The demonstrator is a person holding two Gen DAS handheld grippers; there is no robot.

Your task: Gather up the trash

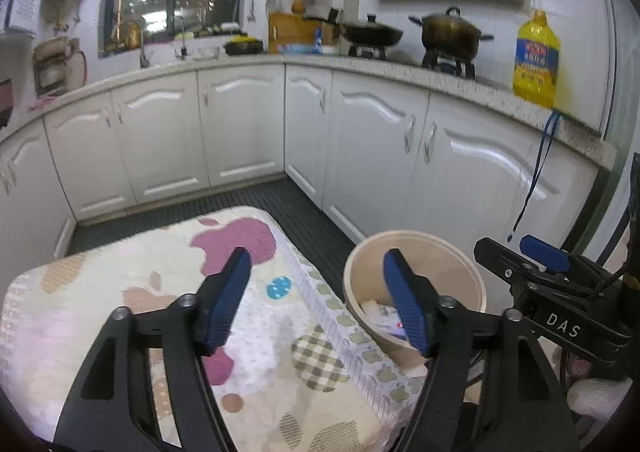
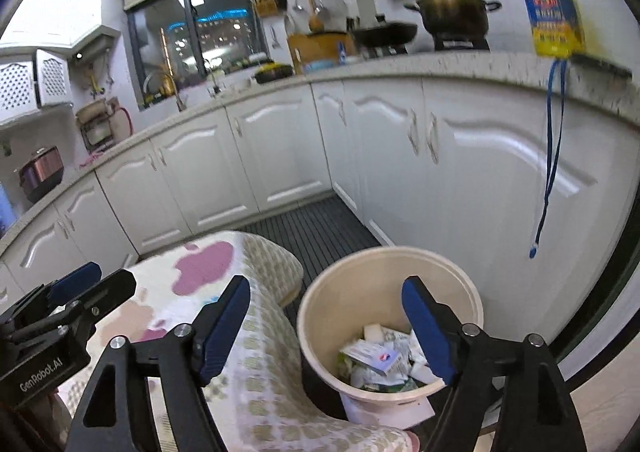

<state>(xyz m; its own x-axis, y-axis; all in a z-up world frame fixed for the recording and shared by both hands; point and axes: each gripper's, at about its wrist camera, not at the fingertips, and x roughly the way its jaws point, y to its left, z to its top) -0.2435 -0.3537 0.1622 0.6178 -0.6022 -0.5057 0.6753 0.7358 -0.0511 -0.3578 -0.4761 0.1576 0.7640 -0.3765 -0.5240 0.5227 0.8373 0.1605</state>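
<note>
1. Bin (image 2: 390, 292): smooth cream plastic, matt inside wall.
2. Trash (image 2: 380, 364) in the bin: crumpled paper and glossy printed wrappers.
3. Table cover (image 1: 280, 332): soft printed cloth, matt, draped over the table edge.
4. Cabinet doors (image 1: 240, 123): white, glossy, smooth.
5. Countertop (image 1: 460, 83): speckled stone look, polished.
6. Oil bottle (image 1: 536, 55) at the countertop's right edge: clear glossy plastic.
7. Gripper pads (image 2: 224, 328): blue, ribbed, matt.

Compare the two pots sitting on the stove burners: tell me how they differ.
The wok on the left burner is shallow, wide and black; the stockpot on the right burner is deep, rounded and brownish metal. The wok has one long handle pointing left; the stockpot has two short side handles. Both wear knobbed lids and sit on black burner stands on the speckled countertop.
</note>
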